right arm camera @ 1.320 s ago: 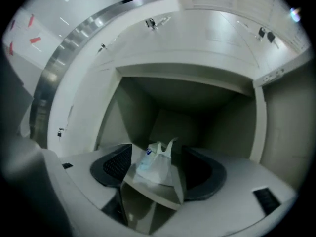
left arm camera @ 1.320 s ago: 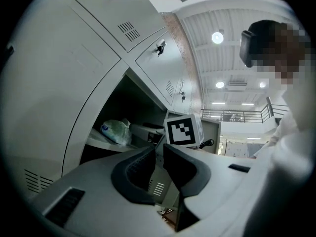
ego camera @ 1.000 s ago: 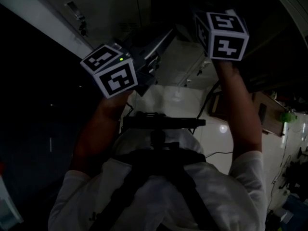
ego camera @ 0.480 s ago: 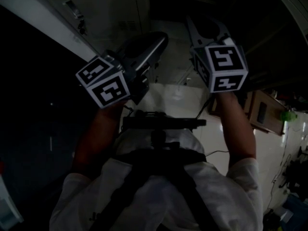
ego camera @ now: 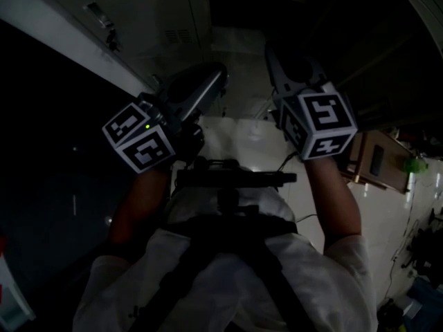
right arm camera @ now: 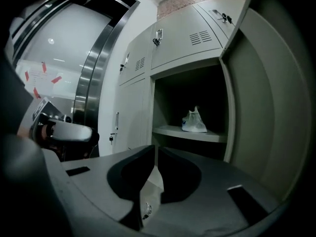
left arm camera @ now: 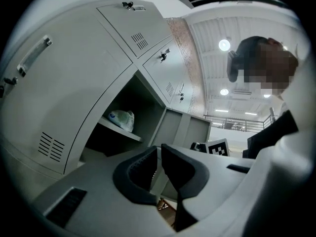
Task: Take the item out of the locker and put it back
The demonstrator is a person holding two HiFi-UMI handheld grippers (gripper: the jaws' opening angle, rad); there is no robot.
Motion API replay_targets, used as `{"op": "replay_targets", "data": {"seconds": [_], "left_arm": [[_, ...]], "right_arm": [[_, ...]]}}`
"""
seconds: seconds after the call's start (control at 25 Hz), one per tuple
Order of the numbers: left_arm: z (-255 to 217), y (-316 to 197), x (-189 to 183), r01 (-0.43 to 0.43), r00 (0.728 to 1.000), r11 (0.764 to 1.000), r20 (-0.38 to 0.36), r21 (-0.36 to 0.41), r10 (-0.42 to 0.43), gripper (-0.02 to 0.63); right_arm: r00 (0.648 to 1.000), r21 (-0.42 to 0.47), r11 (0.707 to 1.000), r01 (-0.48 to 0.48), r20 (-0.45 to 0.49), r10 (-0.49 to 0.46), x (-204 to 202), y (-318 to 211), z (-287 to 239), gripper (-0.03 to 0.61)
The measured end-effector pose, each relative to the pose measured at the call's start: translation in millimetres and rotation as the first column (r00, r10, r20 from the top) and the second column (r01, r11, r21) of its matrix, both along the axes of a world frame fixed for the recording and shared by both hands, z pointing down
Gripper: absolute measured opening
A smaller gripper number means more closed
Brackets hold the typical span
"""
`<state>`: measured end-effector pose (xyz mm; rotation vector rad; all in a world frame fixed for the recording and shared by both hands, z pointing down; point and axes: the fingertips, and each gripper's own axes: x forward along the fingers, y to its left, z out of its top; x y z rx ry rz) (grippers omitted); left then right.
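1. Over on the left, the left hand-held gripper (left arm camera: 159, 151) has its jaws together, with nothing between them, and it faces the grey lockers.
2. Its marker cube (ego camera: 140, 138) shows above the person's left forearm (ego camera: 142, 199) in the dim head view.
3. Further along, one locker (right arm camera: 152, 112) stands open. Its door (right arm camera: 256, 107) is swung wide at the right edge of the right gripper view.
4. The item, seemingly a small white plastic bag (right arm camera: 194, 122), lies on the shelf (right arm camera: 187, 132) inside that locker, well apart from both grippers.
5. On the right, the right hand-held gripper (right arm camera: 155, 154) has just been closing. Its jaws now meet, and nothing is held between them.
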<state>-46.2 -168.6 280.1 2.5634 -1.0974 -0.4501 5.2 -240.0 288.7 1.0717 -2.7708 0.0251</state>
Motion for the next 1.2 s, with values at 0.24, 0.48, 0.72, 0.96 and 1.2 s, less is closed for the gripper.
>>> {"op": "replay_targets", "data": {"seconds": [0.24, 0.48, 0.72, 0.96, 1.2], "left_arm": [[21.6, 14.2, 6.3, 0.011, 1.0, 0.999, -0.002, -0.033, -0.011, 0.012], [41.3, 27.7, 10.5, -0.001, 1.0, 0.998, -0.001, -0.07, 0.001, 0.012], [52.1, 48.2, 8.9, -0.038, 0.999, 0.993, -0.012, -0.108, 0.037, 0.012], [59.8, 79.5, -3.1, -0.051, 0.999, 0.988, -0.026, -0.144, 0.048, 0.012], [71.1, 121.2, -18.2, -0.056, 0.998, 0.981, -0.039, -0.184, 0.05, 0.012]], "right_arm": [[1.0, -0.055, 0.998, 0.025, 0.002, -0.025, 6.5, 18.3, 24.3, 0.0], [1.0, -0.112, 0.994, 0.011, 0.001, -0.011, 18.3, 27.3, 49.9, 0.0], [1.0, -0.147, 0.989, -0.007, 0.005, 0.008, 24.0, 40.4, 61.3, 0.0], [1.0, -0.163, 0.987, -0.004, 0.029, 0.009, 21.0, 69.0, 63.9, 0.0], [0.999, -0.233, 0.972, -0.023, 0.032, 0.031, 16.1, 113.5, 81.4, 0.0]]}}
